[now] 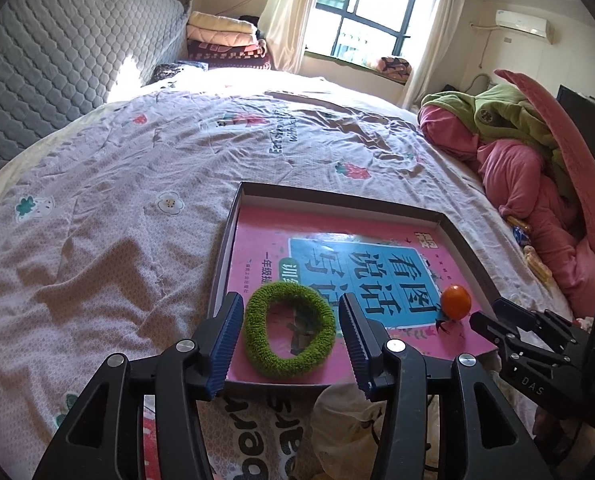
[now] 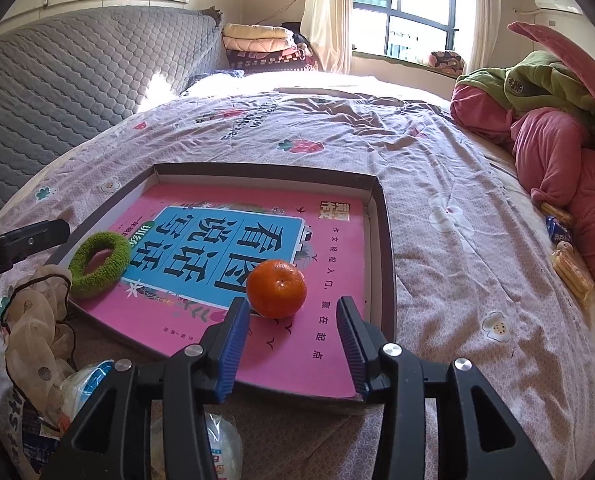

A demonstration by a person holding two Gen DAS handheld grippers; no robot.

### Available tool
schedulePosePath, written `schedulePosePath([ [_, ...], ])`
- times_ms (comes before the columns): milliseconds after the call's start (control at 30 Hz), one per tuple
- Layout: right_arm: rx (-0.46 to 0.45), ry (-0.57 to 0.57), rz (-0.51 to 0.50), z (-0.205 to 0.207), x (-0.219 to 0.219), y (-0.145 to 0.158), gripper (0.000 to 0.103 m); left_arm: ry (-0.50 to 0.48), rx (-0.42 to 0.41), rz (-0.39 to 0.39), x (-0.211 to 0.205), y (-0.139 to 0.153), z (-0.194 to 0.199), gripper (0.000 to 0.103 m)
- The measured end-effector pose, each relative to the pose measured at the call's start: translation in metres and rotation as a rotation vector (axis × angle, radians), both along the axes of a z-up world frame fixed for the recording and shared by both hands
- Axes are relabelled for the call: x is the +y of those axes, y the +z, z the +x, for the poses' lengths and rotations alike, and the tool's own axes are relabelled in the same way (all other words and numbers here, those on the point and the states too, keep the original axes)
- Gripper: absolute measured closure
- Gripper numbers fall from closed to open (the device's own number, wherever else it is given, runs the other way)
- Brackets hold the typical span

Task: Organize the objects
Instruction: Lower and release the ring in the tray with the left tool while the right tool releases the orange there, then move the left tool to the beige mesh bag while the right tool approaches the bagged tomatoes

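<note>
Both grippers gape: left gripper point(image 1: 291, 334) around scrunchie point(image 1: 289, 330), right gripper point(image 2: 293, 334) before orange point(image 2: 276, 289).

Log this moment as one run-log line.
left gripper: open, around green ring | right gripper: open, at orange | both on book in tray

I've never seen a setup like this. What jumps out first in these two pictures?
A bright pink book lies flat in a shallow box on a flowered bed. On the book sit a fuzzy green ring, right in front of the open left claw, and an orange just ahead of the open right claw. Neither is gripped.
</note>
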State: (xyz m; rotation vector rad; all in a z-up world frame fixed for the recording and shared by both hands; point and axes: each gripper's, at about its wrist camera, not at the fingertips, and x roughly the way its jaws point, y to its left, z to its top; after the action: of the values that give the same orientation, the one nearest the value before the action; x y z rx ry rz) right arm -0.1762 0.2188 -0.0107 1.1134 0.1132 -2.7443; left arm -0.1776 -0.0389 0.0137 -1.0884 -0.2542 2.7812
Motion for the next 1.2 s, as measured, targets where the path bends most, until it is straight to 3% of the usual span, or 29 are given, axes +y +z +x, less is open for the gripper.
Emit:
schedulePosePath([
  [567, 0.059, 0.004, -0.047, 0.017, 0.005, 0.024, 0.050, 0.002, 0.022, 0.038, 0.008, 0.030, 0.036, 0.049],
  [1200, 0.081, 0.025, -0.099, 0.053, 0.005, 0.038, 0.039, -0.008, 0.012, -0.006, 0.030, 0.041, 0.066, 0.046],
])
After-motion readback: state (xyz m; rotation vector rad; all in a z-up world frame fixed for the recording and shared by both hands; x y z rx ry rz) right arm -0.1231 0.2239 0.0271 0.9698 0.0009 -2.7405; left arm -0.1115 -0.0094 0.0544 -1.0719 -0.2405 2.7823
